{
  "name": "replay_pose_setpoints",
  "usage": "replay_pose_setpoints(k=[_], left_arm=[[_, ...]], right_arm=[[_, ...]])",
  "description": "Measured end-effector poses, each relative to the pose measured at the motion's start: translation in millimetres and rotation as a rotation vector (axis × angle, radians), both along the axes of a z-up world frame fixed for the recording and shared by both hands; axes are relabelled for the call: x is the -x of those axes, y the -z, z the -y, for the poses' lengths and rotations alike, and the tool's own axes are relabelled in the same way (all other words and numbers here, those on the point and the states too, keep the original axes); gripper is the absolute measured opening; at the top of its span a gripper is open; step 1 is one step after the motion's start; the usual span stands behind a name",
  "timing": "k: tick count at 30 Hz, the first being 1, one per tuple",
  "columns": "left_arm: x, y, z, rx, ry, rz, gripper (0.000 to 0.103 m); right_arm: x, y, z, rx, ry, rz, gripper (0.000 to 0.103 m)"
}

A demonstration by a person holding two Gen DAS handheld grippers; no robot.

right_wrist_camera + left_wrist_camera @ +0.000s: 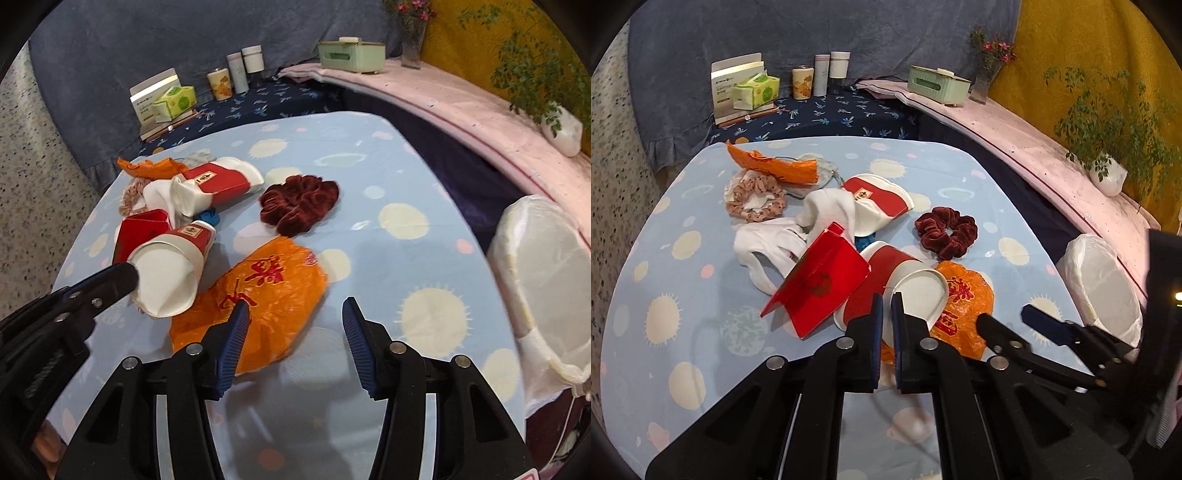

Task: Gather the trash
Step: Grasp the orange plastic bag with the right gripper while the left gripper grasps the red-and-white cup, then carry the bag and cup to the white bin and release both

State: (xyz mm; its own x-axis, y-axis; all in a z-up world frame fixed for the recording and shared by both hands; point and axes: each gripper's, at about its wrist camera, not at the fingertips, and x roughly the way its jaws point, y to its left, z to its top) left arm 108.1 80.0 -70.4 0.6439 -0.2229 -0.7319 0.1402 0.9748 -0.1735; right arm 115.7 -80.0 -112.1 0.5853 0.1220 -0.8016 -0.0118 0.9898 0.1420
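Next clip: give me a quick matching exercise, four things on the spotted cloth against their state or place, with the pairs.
Things:
1. left claw
2. right claw
3. orange bag
4. maroon scrunchie

States:
A. lies loose, beyond the orange bag
B. shut on the paper cup's rim
C. open, nothing gripped
D. flat on the cloth, under the right claw

Pairs: 1-B, 2-C, 3-D, 4-A

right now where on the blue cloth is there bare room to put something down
Bare cloth runs along the far edge behind the dark red scrunchie, and on the right between the orange bag and the lined bin. The near left corner, this side of the red card, is free too. The middle left is crowded: cups, socks, wrappers piled touching each other.
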Motion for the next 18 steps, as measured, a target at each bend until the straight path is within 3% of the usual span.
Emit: replay_pose_setpoints(k=[4, 7, 9, 11, 13, 18], left_arm=[[2.3, 0.2, -4.1, 0.0, -0.001, 0.009, 0.004], [3.8, -0.4, -6.0, 0.003, 0.001, 0.013, 0.004], [4.9, -0.6, -6.4, 0.001, 0.001, 0.015, 0.004], [5.1, -1.1, -6.9, 0.001, -0.001, 0.016, 0.004], [5.5, -2.8, -8.0, 0.003, -0.005, 0.017, 0.003], [10.3, -17.3, -3.3, 0.004, 0.006, 0.048, 0.002]], right_arm=[[-10.6, 19.0, -8.4, -0.005, -0.004, -0.039, 0.05], [-13.5, 30.8, -11.5, -0.018, -0.012, -0.071, 0.03], [-12.5, 34.6, -12.3, -0.024, -0.01, -0.072, 0.023], [-10.0, 33.3, -10.9, -0.035, -0.007, -0.063, 0.012], [-6.8, 27.1, -7.6, -0.054, -0.005, -0.044, 0.007], [3.8, -3.9, 0.8, -0.029, 0.003, 0.032, 0.006]])
